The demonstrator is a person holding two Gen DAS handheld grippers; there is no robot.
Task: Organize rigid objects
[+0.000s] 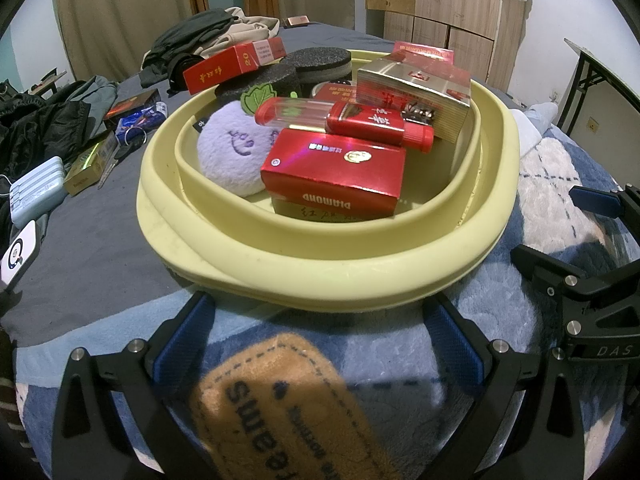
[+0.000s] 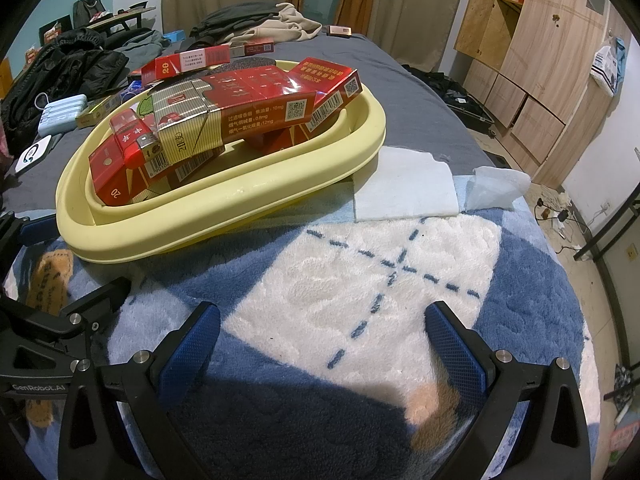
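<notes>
A pale yellow basin point(image 1: 320, 276) stands on a bed, also seen in the right wrist view point(image 2: 224, 208). It holds several red cigarette boxes point(image 1: 336, 172), a gold and red carton point(image 1: 416, 92), a red lighter with a clear cap point(image 1: 344, 120), a purple plush point(image 1: 230, 152) and black foam discs point(image 1: 320, 60). My left gripper point(image 1: 320, 344) is open and empty, just in front of the basin's near rim. My right gripper point(image 2: 320, 344) is open and empty over the blue and white blanket point(image 2: 360, 280), to the right of the basin.
Left of the basin on the grey sheet lie a power bank point(image 1: 38, 192), small boxes point(image 1: 132, 112), keys point(image 1: 132, 140) and dark clothes point(image 1: 36, 124). A white cloth point(image 2: 404, 188) and a tissue point(image 2: 496, 188) lie right of the basin. Wooden cabinets point(image 2: 532, 80) stand at the right.
</notes>
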